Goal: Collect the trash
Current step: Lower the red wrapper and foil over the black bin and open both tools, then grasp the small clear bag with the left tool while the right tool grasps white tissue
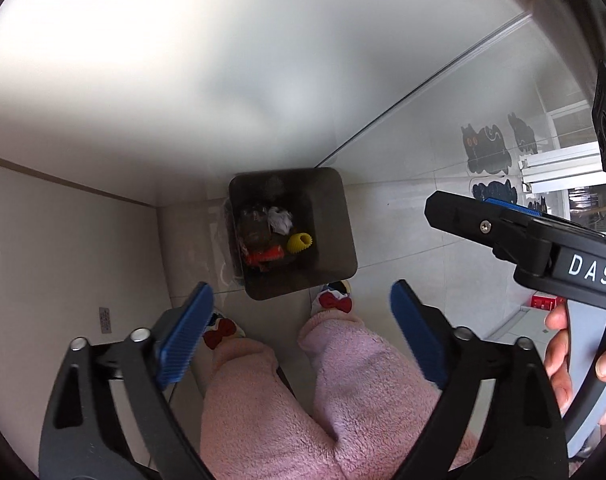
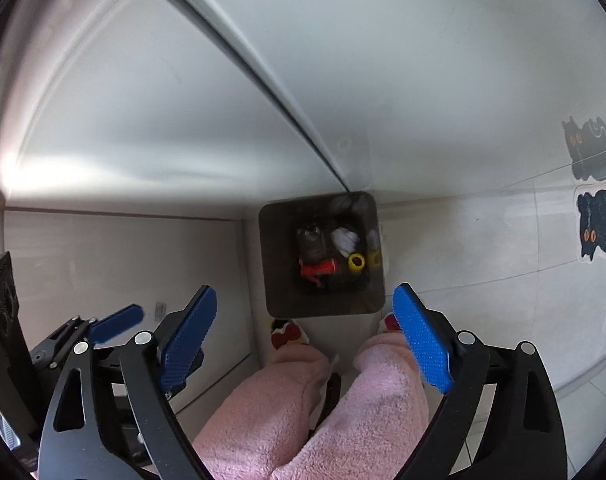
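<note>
Left wrist view: the left gripper (image 1: pixel 301 330) hangs above the dark bin (image 1: pixel 335 236) on the floor, fingers spread, nothing between them. Inside lie crumpled white paper (image 1: pixel 280 219), a yellow ridged piece (image 1: pixel 300 243) and a red wrapper (image 1: pixel 265 256).

Right wrist view: the right gripper (image 2: pixel 305 338) is likewise spread and empty. Confirm each drop landed inside the bin before moving off.

The person wore fluffy pink trousers (image 1: pixel 263 400) and slippers with red bows (image 1: pixel 335 303), holding black tongs (image 1: pixel 299 340) with ribbed blue pads (image 1: pixel 185 334).
</note>
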`<state>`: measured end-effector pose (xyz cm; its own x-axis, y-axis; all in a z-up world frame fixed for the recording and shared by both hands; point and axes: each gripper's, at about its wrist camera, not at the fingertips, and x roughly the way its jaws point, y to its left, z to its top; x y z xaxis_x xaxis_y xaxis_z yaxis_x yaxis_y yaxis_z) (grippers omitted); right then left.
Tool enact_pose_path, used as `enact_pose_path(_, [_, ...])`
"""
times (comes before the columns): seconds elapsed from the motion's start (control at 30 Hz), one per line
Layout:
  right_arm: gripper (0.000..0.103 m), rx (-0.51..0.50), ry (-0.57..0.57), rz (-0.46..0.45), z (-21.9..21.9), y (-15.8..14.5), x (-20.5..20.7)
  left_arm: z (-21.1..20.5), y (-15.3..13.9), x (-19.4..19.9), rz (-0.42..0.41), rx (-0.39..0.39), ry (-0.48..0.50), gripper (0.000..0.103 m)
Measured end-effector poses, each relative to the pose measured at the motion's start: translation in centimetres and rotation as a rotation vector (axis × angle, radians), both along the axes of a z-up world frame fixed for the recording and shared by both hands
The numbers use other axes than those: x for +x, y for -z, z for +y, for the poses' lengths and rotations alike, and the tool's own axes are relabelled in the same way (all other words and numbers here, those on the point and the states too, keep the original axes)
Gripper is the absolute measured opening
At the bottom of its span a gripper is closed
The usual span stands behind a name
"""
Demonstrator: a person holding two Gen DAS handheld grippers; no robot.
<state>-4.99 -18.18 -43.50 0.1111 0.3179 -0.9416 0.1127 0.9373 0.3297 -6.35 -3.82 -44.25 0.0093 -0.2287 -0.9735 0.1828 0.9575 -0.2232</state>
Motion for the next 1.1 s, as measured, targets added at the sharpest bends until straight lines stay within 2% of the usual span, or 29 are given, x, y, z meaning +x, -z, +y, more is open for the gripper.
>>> enact_pose_path(0.03, [0.093, -0.006, 0.0, -0.005, 0.0, -0.4, -0.1, 0.0, -0.4, -0.1, -0.007, 0.001, 0.0, 0.09])
enact_pose_path(0.07, [0.099, -0.013, -0.001, -0.012, -0.1, -1.0, -0.2, 0.1, -0.9, -0.2, -0.013, 0.002, 0.0, 0.091])
enact_pose_path(0.23, [0.1, -0.05, -0.014, -0.063, -0.5, -4.8, -1.2, 0.8, -4.1, -0.8, -0.056, -0.014, 0.004, 0.095])
enact_pose_path(0.47, [0.1, -0.092, -0.007, -0.163, -2.2, -11.2, -2.3, 2.2, -11.3, -1.8, -0.191, -0.037, 0.006, 0.095])
enact_pose_path(0.67, [0.1, -0.089, 0.023, -0.258, -3.6, -16.5, -3.0, 3.6, -16.9, -1.6, -0.291, -0.048, -0.014, 0.095])
enact_pose_path(0.9, [0.1, -0.112, 0.021, -0.385, -4.2, -22.6, -1.2, 5.2, -21.3, 1.0, -0.366, -0.038, -0.045, 0.095])
enact_pose_path(1.1, [0.1, -0.153, -0.021, -0.454, -3.2, -25.3, 2.5, 6.3, -24.3, 4.5, -0.42, -0.014, -0.071, 0.095])
